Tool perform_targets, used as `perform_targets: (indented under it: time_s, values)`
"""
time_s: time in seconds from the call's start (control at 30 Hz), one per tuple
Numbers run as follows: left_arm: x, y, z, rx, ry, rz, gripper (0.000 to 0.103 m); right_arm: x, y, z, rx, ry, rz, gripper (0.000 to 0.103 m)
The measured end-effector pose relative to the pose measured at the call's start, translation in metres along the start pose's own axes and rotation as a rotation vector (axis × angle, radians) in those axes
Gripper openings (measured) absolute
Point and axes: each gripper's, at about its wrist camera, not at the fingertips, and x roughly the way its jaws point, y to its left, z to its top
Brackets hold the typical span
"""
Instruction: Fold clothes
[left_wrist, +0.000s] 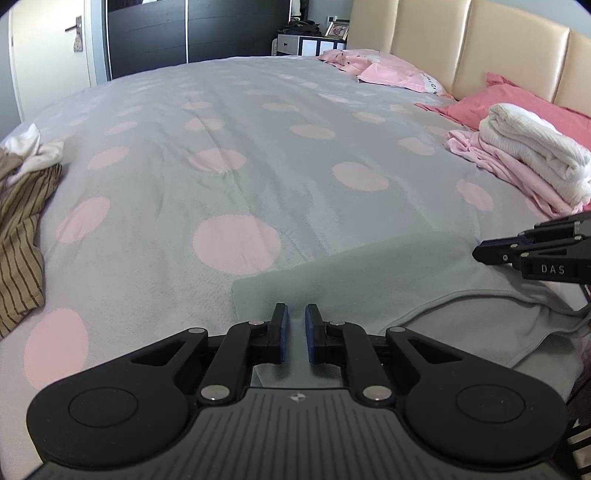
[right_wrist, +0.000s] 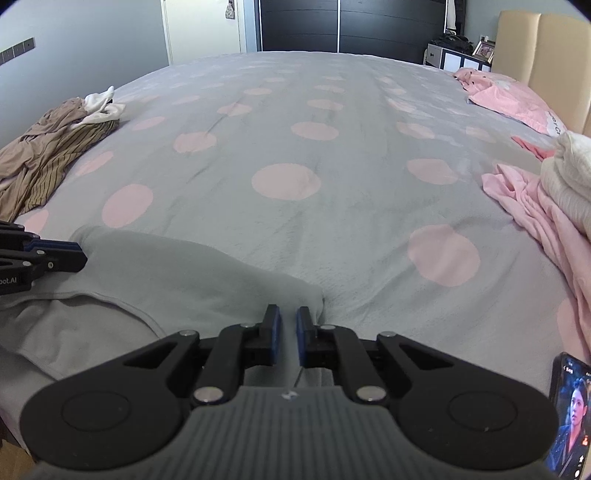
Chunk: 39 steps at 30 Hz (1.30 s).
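Grey cloth, soft and flat: a grey garment at the near edge of the bed, partly folded over, under both grippers.

Left gripper low over the garment's left part, blue pads a small gap apart, grey cloth seen through the gap. Pinching the cloth or only hovering above it: cannot tell.

Right gripper low over the garment's right end, blue pads also a narrow gap apart, with cloth showing between. Same here: cannot tell if anything is gripped.

Each gripper seen from the side in the other's view, tips pointing over the garment.

Just to the right, at the bed's near corner, a phone standing up with a lit screen.

Beyond, a big grey bedspread with pink dots, mostly bare in the middle.

Off to the left, a crumpled brown striped garment with a white cloth on its far end.

Off to the right, a folded white towel on top of a pink crumpled cloth, a dark pink pillow behind.

Farther back, a light pink pillow by the cream padded headboard.

Far away, a dark wardrobe, a pale door and a small cabinet.
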Motion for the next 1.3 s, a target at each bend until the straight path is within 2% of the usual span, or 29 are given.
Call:
perform_targets:
  time_s: [0.17, 0.4, 0.5, 0.63, 0.73, 0.83, 1.07, 1.3]
  values:
    - [-0.005, -0.001, -0.001, -0.003, -0.015, 0.004, 0.010, -0.005, 0.004, 0.000, -0.029, -0.005, -0.011, 0.013]
    - [-0.031, -0.022, -0.003, 0.104, -0.079, 0.055, 0.010, -0.028, 0.008, -0.001, -0.014, -0.057, -0.035, 0.014]
    - [-0.049, -0.027, -0.006, 0.112, -0.095, 0.069, 0.010, -0.044, 0.014, -0.005, -0.016, -0.079, -0.039, 0.014]
    - [-0.064, -0.031, -0.016, 0.102, -0.070, 0.067, 0.010, -0.061, 0.025, -0.017, -0.027, -0.055, -0.004, 0.014]
    - [-0.075, -0.035, -0.024, 0.095, -0.049, 0.064, 0.010, -0.070, 0.033, -0.030, -0.065, -0.028, 0.004, 0.014]
    - [-0.084, -0.038, -0.033, 0.082, -0.025, 0.058, 0.010, -0.076, 0.031, -0.039, -0.046, 0.003, -0.004, 0.014]
    - [-0.073, -0.042, -0.058, 0.040, 0.099, 0.020, 0.010, -0.067, 0.023, -0.057, 0.018, 0.081, 0.012, 0.017]
    - [-0.072, -0.039, -0.062, 0.016, 0.108, 0.009, 0.010, -0.065, 0.022, -0.062, 0.010, 0.081, 0.019, 0.017]
